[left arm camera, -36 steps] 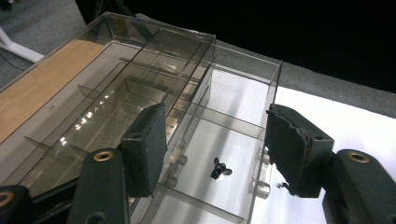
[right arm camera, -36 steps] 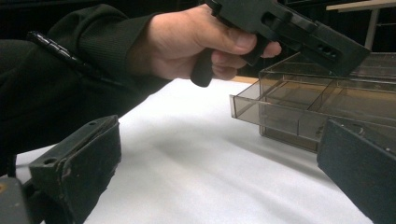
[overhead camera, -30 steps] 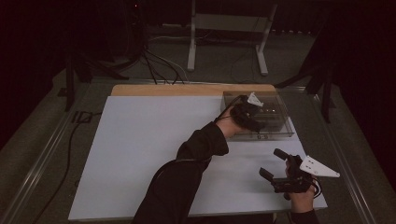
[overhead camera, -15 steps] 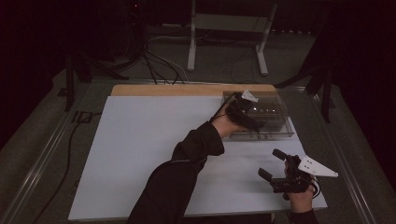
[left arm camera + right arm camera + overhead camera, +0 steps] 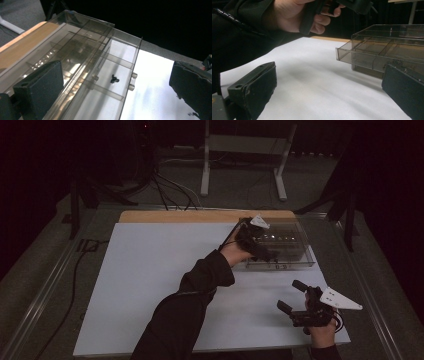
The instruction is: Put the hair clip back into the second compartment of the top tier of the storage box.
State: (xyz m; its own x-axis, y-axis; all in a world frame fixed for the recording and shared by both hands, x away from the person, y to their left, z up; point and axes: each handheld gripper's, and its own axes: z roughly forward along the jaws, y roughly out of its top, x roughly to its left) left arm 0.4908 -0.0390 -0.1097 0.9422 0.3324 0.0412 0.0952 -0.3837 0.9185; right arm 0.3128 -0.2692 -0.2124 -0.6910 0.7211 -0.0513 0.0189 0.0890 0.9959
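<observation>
A left gripper (image 5: pixel 260 247), jaws spread wide, hovers over a clear compartment box (image 5: pixel 295 251) at the worktop's (image 5: pixel 150 270) far right; a small black piece (image 5: pixel 114 79) lies in its drawer between them. Nearer, the right gripper (image 5: pixel 295 297) stands open, well apart.

Your left gripper (image 5: pixel 117 100): jaws spread wide, nothing between the pads, one black pad low on the left, the other at the right edge.
Clear box (image 5: pixel 82 50): smoky see-through plastic, split by dividers into compartments, running away from you up the frame.
Drawer (image 5: pixel 112 77): pulled out toward the white sheet, two round pegs on its front wall.
Black bit (image 5: pixel 114 79): small, dark, lying in the drawer's middle compartment.
Table (image 5: pixel 155 85): white surface, wooden strip (image 5: pixel 20 50) at left.
</observation>
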